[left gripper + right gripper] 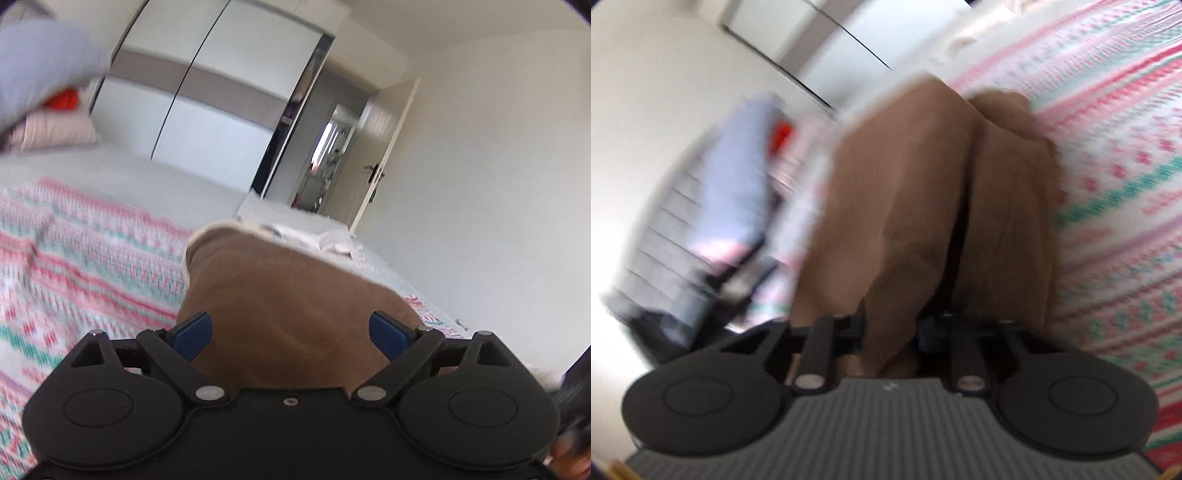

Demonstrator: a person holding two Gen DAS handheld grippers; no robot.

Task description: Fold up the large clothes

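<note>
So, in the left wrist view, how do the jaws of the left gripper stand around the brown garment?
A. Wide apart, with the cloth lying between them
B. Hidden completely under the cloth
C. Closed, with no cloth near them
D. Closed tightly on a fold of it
A: the left gripper shows its two blue pads far apart, and the brown garment lies between them, not pinched by them.

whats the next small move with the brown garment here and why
Probably close the left gripper on the brown garment: its jaws stand wide with cloth between them, unpinched, while the right gripper looks already shut on a fold.
</note>
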